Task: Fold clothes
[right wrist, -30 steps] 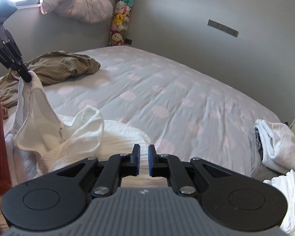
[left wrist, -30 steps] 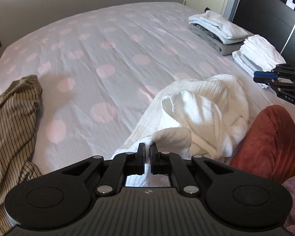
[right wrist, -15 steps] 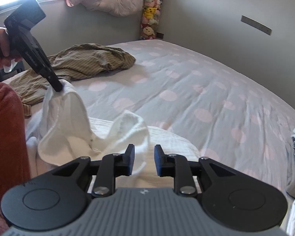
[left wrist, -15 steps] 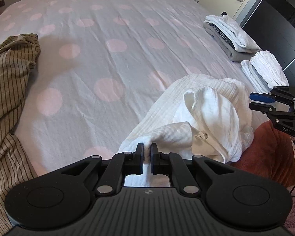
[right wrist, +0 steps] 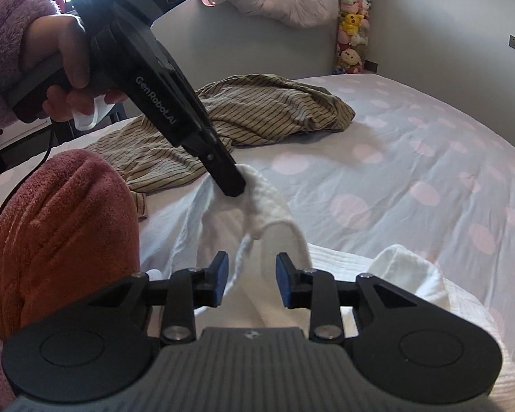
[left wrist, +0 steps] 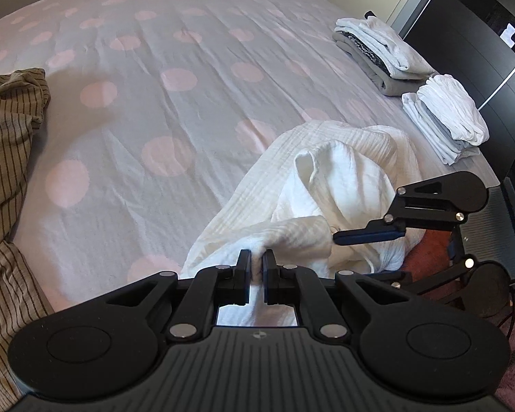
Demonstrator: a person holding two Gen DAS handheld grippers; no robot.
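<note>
A crumpled white ribbed garment [left wrist: 353, 178] lies at the near edge of the dotted bed. My left gripper [left wrist: 256, 262] is shut on a pinched fold of its edge and holds it up; from the right wrist view the same gripper [right wrist: 235, 189] shows as a black tool in a hand, its tip clamped on the white cloth [right wrist: 278, 219]. My right gripper [right wrist: 251, 273] has its jaws opening, and a hanging strip of the white garment sits between the blue pads without being pressed. From the left wrist view the right gripper [left wrist: 367, 250] comes in low from the right beside the garment.
A brown striped garment [left wrist: 13, 130] lies bunched at the left of the bed [left wrist: 175, 79]. Two folded stacks, grey-and-white [left wrist: 381, 51] and white [left wrist: 446, 113], sit at the far right edge. A rust-red sleeve or leg [right wrist: 58, 226] is near me. A black cabinet stands to the right.
My right gripper swung left toward the left gripper and its jaws went from nearly shut to parted around the hanging white cloth. The left gripper kept its grip and sank slightly.
</note>
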